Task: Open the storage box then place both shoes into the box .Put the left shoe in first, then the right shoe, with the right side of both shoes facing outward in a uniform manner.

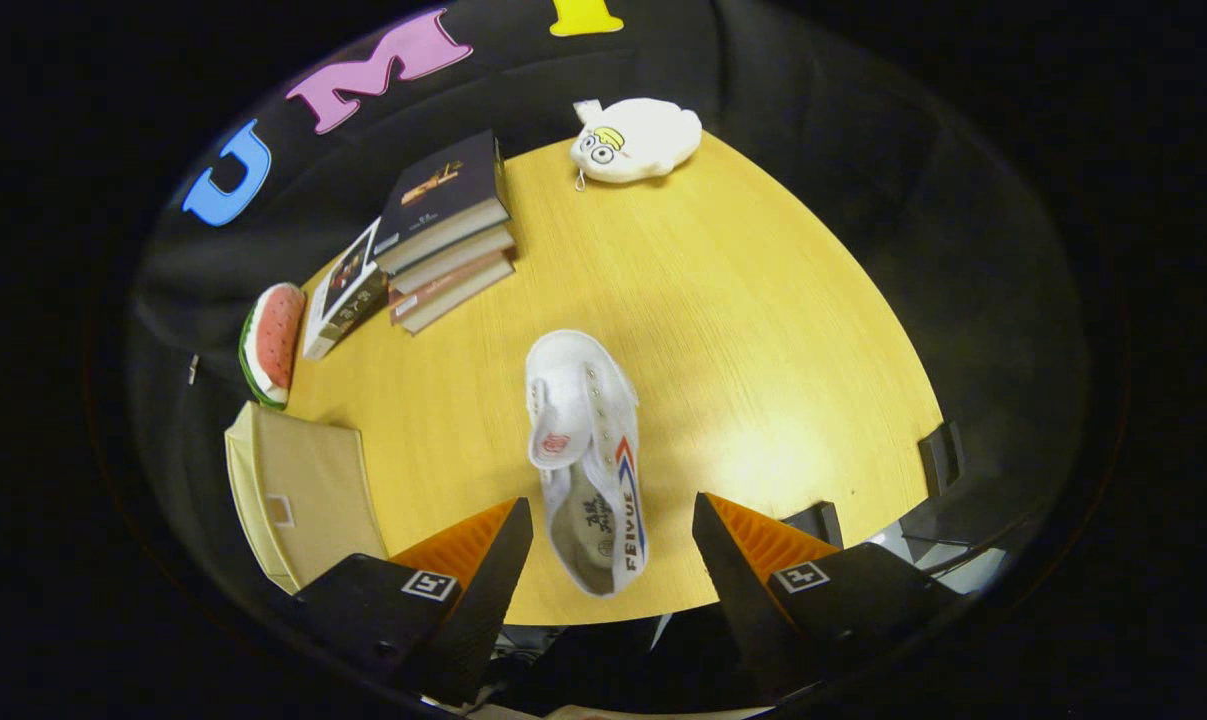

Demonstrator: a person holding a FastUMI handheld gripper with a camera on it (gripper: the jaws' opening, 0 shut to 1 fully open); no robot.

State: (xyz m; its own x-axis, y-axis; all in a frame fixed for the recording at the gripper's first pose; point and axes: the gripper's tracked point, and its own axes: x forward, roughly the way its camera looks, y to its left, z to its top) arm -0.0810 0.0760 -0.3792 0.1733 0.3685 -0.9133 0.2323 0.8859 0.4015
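Wooden table: white shoe laid between parted gripper fingers, presumably lined up for grasping; storage box kept alongside.

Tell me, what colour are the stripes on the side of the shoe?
Red and blue, on the white shoe lying between the open gripper fingers, seen in the gripper view.

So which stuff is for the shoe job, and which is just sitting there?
For the job: white shoe lying between the open fingers; beige storage box beside them.
Just lying about: stack of books, watermelon toy, white plush toy.
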